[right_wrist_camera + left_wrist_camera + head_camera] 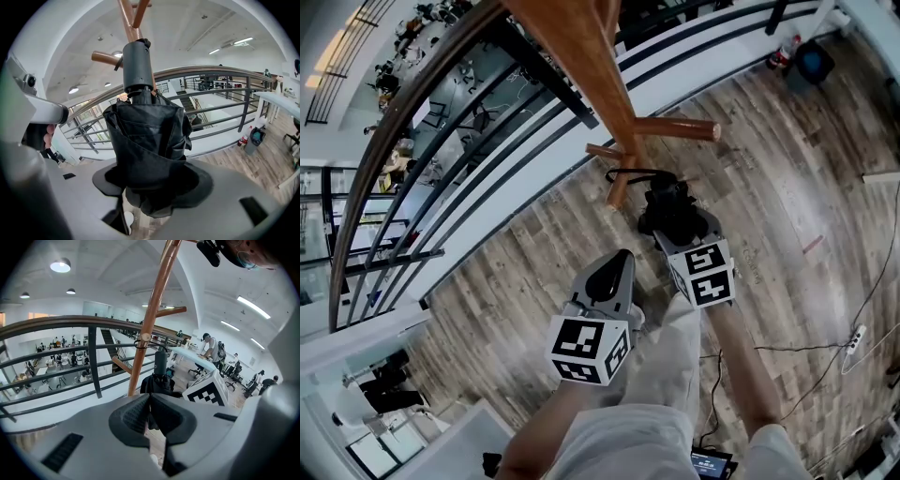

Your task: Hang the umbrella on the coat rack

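- The umbrella [145, 136] is sitting folded in the right gripper [150, 185], whose jaws are clamping the bunched black canopy from both sides.
- Its long axis is running straight out along the jaws. The handle [137, 65] is pointing up and away from the gripper, toward the rack [581, 56].
- The handle end is lying just beside the pole, below the long upper peg [675, 128] and close to a short lower peg [619, 186].
- A thin black strap [628, 172] is looping out from the handle end and crossing that lower peg near its tip. It seems to be around the peg, but I cannot tell whether it is fully seated.
- The coming move is turning on this one relation — strap to peg tip. I judge that the loop has to be sitting behind the tip, with the umbrella's weight pulling it down the peg, before the jaws let go.
- The right gripper is the nearer one, right at the rack. A small shift along the umbrella's axis looks like all it needs.
- The left gripper [150, 401] is hovering lower and further back, with its jaws together and nothing between them — it is pointing at the pole and the umbrella.
- Beyond the rack a dark railing [412, 122] is curving past, and the plank floor [787, 169] is lying below.
- If the strap is only resting on the tip, it is likely to slip off on release.
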`<action>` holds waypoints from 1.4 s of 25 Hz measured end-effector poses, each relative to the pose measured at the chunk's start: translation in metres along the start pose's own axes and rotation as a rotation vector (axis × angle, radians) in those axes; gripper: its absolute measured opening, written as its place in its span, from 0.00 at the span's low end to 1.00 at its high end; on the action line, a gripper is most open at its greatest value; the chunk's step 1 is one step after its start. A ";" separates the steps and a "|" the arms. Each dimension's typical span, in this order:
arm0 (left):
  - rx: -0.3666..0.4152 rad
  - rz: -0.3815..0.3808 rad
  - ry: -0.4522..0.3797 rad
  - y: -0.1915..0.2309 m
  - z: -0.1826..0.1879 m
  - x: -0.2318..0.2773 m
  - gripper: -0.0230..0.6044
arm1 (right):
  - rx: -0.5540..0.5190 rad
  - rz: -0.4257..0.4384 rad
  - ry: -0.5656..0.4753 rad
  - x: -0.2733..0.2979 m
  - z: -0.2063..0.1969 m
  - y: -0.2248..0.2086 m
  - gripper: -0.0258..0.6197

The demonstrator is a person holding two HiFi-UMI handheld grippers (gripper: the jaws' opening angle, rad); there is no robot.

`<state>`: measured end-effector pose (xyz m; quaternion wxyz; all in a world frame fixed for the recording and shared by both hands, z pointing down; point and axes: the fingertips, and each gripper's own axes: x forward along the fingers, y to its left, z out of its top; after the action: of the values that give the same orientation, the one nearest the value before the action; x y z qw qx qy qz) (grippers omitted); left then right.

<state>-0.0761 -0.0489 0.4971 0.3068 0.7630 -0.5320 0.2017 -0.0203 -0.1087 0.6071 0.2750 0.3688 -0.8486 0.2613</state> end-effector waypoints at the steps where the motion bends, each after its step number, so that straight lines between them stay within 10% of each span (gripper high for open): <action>1: -0.002 0.002 -0.004 0.001 0.000 0.002 0.08 | 0.001 -0.001 0.000 0.002 -0.001 -0.001 0.48; 35: -0.060 0.037 -0.031 0.024 -0.018 0.043 0.08 | 0.011 0.002 0.044 0.061 -0.053 -0.014 0.48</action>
<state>-0.0837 -0.0723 0.5433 0.3177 0.7465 -0.5564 0.1796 -0.0302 -0.1122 0.6880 0.2914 0.3638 -0.8411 0.2743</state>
